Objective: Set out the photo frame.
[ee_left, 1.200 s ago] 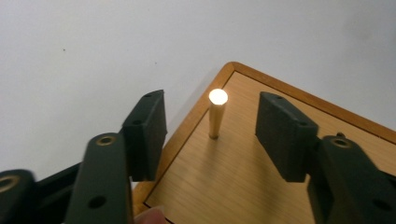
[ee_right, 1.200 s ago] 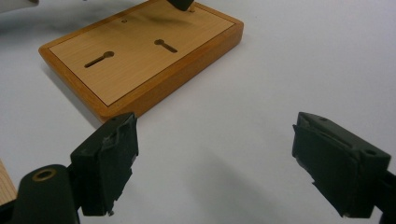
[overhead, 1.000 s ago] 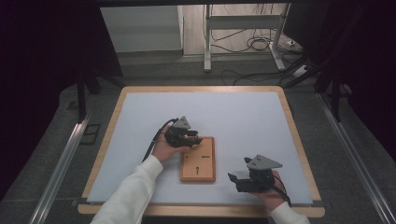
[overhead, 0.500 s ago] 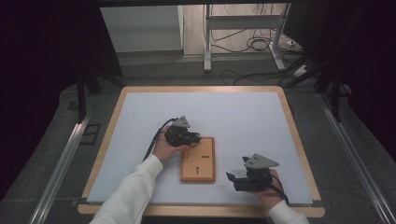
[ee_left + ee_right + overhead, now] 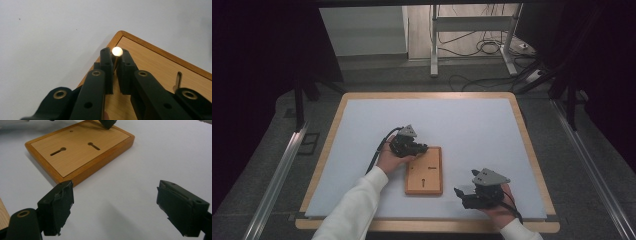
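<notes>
Left hand: comes in on a white sleeve (image 5: pixel 354 205) from the bottom left of the high view, resting on the white table top (image 5: pixel 462 125) just left of the wooden board's far end
Left gripper (image 5: pixel 411 146): its tips reach over the far left corner of the board; in the left gripper view (image 5: pixel 115 60) the jaws have just been closing and now pinch a thin upright pin with a round pale head (image 5: pixel 117 51) between them
Pin: stands at the board's corner, its stem caught between the two black pads, its head just above the jaw tips
Wooden board (image 5: pixel 425 170): lies flat on the table between the two hands, long side running away from the person; two keyhole-shaped slots (image 5: pixel 58 151) and a small round hole show in its face in the right gripper view
Metal tab (image 5: pixel 177 80): a small piece stands up from the board near the left gripper's jaw
Right gripper (image 5: pixel 469 192): held low at the table's near edge, right of the board and apart from it; in its own view (image 5: pixel 115 207) the jaws stand wide apart with bare table between them
Table edge (image 5: pixel 532 150): light wooden frame around the white top
</notes>
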Motion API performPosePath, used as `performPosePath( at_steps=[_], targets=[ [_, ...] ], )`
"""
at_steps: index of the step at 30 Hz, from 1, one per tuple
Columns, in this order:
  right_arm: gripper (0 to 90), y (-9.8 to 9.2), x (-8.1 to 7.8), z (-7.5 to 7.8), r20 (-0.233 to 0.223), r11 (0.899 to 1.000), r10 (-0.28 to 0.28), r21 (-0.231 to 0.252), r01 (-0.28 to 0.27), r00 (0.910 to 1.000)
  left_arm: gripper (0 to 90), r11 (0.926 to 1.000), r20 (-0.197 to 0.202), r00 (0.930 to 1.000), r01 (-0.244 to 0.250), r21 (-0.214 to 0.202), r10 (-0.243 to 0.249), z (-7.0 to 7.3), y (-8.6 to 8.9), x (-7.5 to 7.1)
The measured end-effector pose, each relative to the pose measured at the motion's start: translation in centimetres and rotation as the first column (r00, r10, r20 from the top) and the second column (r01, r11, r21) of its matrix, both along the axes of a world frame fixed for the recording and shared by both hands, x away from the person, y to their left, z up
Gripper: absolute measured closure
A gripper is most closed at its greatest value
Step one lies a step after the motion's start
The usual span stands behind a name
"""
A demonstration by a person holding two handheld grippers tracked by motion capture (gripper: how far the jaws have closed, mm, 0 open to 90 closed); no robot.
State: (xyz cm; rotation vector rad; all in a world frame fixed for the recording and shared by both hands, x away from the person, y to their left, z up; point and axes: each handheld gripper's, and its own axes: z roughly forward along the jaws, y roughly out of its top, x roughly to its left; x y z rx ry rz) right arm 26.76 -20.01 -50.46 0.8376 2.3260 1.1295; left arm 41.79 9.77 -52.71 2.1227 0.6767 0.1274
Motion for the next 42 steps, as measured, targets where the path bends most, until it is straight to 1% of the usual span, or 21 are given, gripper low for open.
performPosePath(
  at_steps=[3, 6, 10, 13, 17, 21, 23, 27, 31, 32, 33, 36, 39, 40, 42],
  targets=[
    [11.1, 0.7, -0.1, 0.1, 0.017, 0.999, 0.027, -0.037, -0.026, 0.9995, 83.4, 1.0, -0.011, 0.9999, 0.002, -0.003, -0.002, 0.0, 0.0, 0.1],
    [9.8, 1.3, -0.3, 0.1, 0.023, 0.997, 0.044, -0.06, -0.042, 0.9988, 83.3, 0.9999, -0.022, 0.9998, -0.004, -0.01, 0.004, 0.0, 0.0, 0.2],
    [9.4, 1.6, -0.4, 0.2, 0.022, 0.997, 0.048, -0.06, -0.047, 0.9986, 83.1, 1.0, -0.036, 0.9994, -0.005, -0.008, 0.005, 0.1, 0.1, 0.2],
    [9.4, 1.6, -0.5, 0.2, 0.022, 0.997, 0.051, -0.06, -0.049, 0.9985, 82.9, 0.9998, -0.046, 0.9989, -0.011, -0.017, 0.01, 0.0, 0.1, 0.2],
    [9.4, 1.6, -0.6, 0.1, 0.024, 0.997, 0.054, -0.062, -0.053, 0.9983, 82.7, 0.9998, -0.056, 0.9983, -0.013, -0.012, 0.012, 0.1, 0.1, 0.3],
    [9.2, 1.7, -0.5, 0.0, 0.022, 0.996, 0.063, -0.064, -0.061, 0.9978, 82.3, 0.9996, -0.073, 0.9973, -0.014, -0.026, 0.012, 0.1, 0.1, 0.4],
    [8.8, 1.8, -0.5, -0.1, 0.019, 0.996, 0.064, -0.071, -0.062, 0.9978, 82.2, 0.9996, -0.076, 0.997, -0.017, -0.024, 0.015, 0.1, 0.1, 0.4],
    [8.8, 2.1, -0.7, 0.0, 0.028, 0.994, 0.074, -0.082, -0.071, 0.9969, 82.3, 0.9997, -0.08, 0.9967, -0.018, -0.018, 0.017, 0.2, 0.0, 0.4],
    [8.8, 2.5, -0.8, 0.2, 0.022, 0.996, 0.078, -0.056, -0.076, 0.9968, 82.2, 0.9996, -0.089, 0.9959, -0.021, -0.018, 0.019, 0.2, 0.0, 0.5],
    [8.8, 2.6, -0.8, 0.3, 0.022, 0.995, 0.079, -0.061, -0.078, 0.9966, 82.1, 0.9997, -0.091, 0.9957, -0.018, -0.018, 0.017, 0.2, 0.1, 0.5],
    [8.8, 2.7, -0.8, 0.2, 0.025, 0.995, 0.083, -0.061, -0.081, 0.9962, 82.0, 0.9995, -0.1, 0.9948, -0.022, -0.021, 0.02, 0.3, 0.1, 0.6],
    [8.7, 3.0, -0.8, 0.2, 0.027, 0.993, 0.089, -0.074, -0.086, 0.9957, 81.7, 0.9999, -0.112, 0.9936, -0.013, -0.01, 0.012, 0.4, 0.1, 0.8],
    [8.8, 3.4, -0.8, 0.2, 0.022, 0.993, 0.096, -0.076, -0.094, 0.9952, 81.7, 0.9999, -0.131, 0.9913, -0.014, -0.009, 0.013, 0.5, 0.0, 0.9],
    [8.7, 3.5, -0.8, 0.2, 0.021, 0.992, 0.1, -0.079, -0.098, 0.9948, 81.7, 1.0, -0.13, 0.9915, -0.009, -0.003, 0.009, 0.5, 0.0, 1.0],
    [8.8, 3.8, -0.8, 0.2, 0.022, 0.992, 0.101, -0.08, -0.099, 0.9946, 81.7, 1.0, -0.134, 0.991, -0.008, -0.003, 0.007, 0.6, 0.0, 1.1]
  ],
)
